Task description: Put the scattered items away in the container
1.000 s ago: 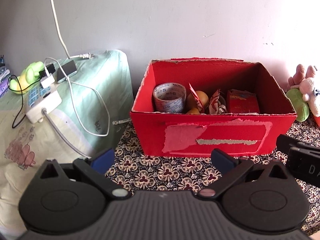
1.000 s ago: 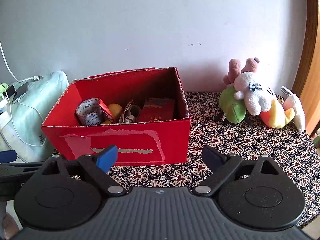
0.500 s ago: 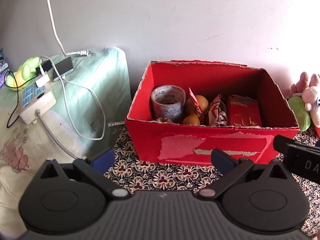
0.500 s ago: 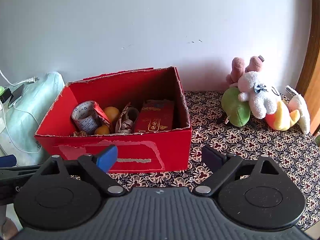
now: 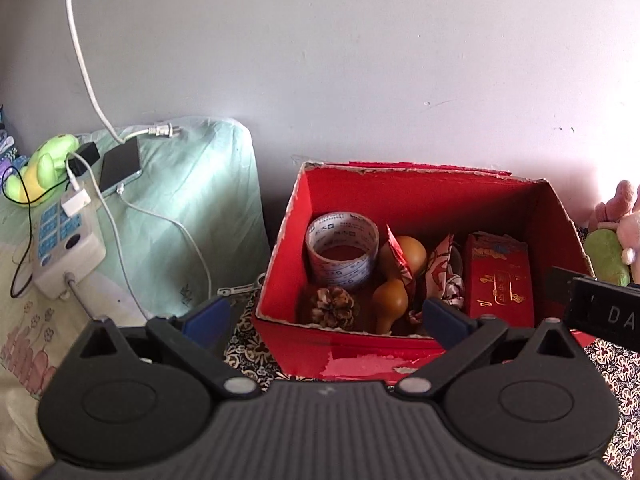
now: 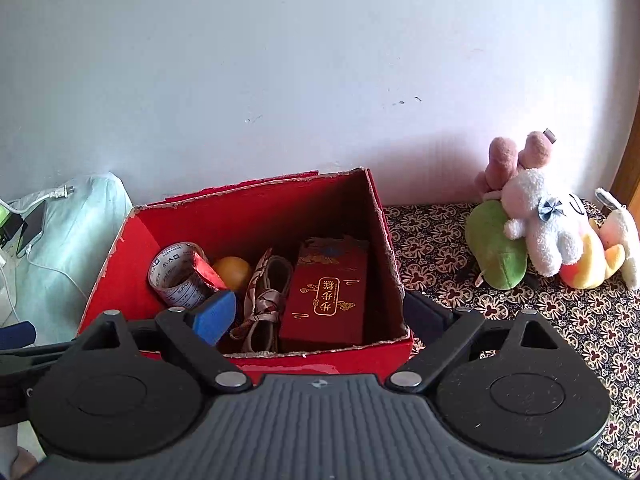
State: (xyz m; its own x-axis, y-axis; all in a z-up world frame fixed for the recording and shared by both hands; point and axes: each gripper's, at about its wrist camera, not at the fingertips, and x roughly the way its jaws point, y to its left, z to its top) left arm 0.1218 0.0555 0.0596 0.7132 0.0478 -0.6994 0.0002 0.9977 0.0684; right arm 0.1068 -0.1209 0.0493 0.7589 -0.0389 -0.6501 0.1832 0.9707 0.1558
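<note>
The red cardboard box stands on the patterned table against the wall. Inside lie a tape roll, a pine cone, a tan gourd, a folded ribbon and a red gift box. My left gripper is open and empty, just before the box's front wall. My right gripper is open and empty, over the box's front right corner. The right gripper's side shows in the left wrist view.
Several plush toys sit on the table right of the box. Left of the box a green-covered surface carries a power strip, a phone, white cables and a green toy. The wall is close behind.
Both grippers have risen and moved forward toward the box, so I now look down into it. The pine cone has come into view. Both stay open and empty.
</note>
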